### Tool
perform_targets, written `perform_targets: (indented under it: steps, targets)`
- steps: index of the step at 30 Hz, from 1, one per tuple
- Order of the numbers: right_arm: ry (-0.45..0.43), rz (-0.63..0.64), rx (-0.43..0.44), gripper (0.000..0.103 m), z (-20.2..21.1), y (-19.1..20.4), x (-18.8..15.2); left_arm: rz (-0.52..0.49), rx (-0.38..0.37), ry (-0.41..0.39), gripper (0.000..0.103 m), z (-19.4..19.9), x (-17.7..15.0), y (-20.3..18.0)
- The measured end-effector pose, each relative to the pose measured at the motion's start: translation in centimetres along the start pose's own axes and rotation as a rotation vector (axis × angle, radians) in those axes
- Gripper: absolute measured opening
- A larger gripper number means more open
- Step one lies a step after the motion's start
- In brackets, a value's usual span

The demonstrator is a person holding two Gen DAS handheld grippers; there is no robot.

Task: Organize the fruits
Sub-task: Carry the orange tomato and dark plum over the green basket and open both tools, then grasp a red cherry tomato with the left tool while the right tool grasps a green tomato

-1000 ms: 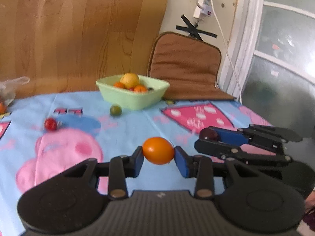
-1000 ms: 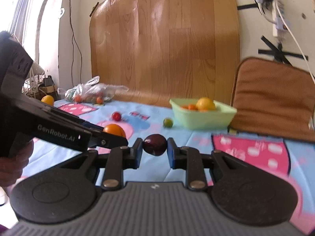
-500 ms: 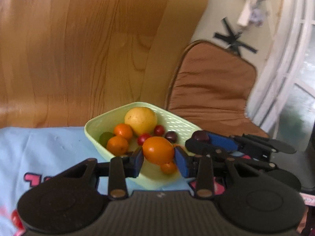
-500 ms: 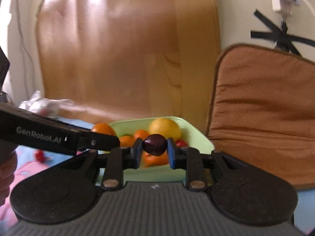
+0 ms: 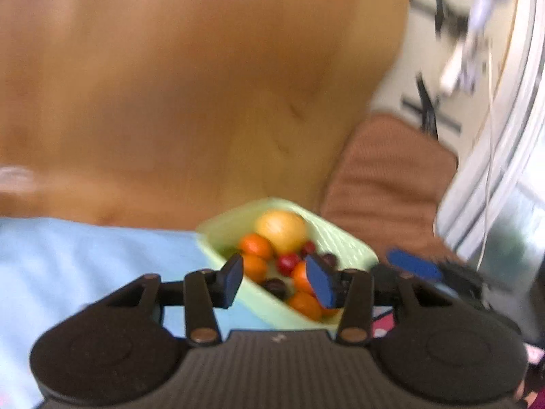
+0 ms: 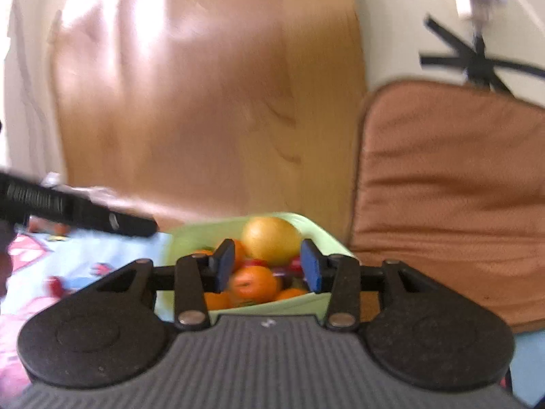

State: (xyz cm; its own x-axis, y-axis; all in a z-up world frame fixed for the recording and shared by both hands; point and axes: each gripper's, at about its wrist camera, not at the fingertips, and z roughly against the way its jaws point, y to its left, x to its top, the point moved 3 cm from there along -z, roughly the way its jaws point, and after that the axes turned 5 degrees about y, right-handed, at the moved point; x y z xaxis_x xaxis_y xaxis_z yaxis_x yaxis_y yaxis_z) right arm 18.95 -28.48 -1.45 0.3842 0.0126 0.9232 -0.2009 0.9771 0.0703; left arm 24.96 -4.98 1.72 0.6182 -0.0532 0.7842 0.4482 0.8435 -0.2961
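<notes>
Both tools gape with nothing in them: left tool (image 5: 274, 281) and right tool (image 6: 268, 265) hover over the fruit-filled bowl (image 5: 344, 242).

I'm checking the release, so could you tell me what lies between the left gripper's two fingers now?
Nothing is held: the left gripper stands open, and the left wrist view shows only the green basket of fruit beyond the gap.

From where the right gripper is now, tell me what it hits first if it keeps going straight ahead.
Probably the fruit piled in the green bowl: an orange sits right between the right gripper's open jaws, with the big yellow fruit behind. Blur makes depth uncertain.
</notes>
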Motion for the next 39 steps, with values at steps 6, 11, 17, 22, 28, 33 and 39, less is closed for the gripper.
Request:
perform_targets:
  steps: [6, 11, 17, 22, 28, 33, 39]
  targets:
    - [0.103, 0.034, 0.216, 0.044, 2.0, 6.3, -2.7, 0.052, 0.22, -0.08, 0.047, 7.0, -4.2, 5.6]
    - [0.186, 0.062, 0.145, 0.045, -2.2, 8.8, -3.6, 0.093, 0.277, -0.025, 0.05, 5.7, -7.2, 7.4]
    - [0.282, 0.007, 0.069, 0.045, -6.5, 8.7, -3.7, 0.016, 0.367, -0.019, 0.054, 3.9, -8.1, 6.7]
    - [0.303, -0.023, 0.069, 0.028, -7.7, 8.3, -3.5, 0.052, 0.399, 0.009, 0.034, 2.9, -8.3, 8.2]
    - [0.289, -0.01, 0.092, 0.028, -5.7, 9.1, -4.0, 0.047, 0.341, 0.023, 0.028, 3.0, -9.0, 7.5]
    - [0.27, -0.006, 0.132, 0.028, -0.3, 10.6, -5.7, 0.045, 0.223, 0.04, 0.028, 5.3, -10.9, 4.4]
    - [0.234, -0.002, 0.108, 0.028, 8.2, 12.0, -8.7, -0.019, 0.078, 0.068, 0.028, 8.8, -15.4, -1.2]
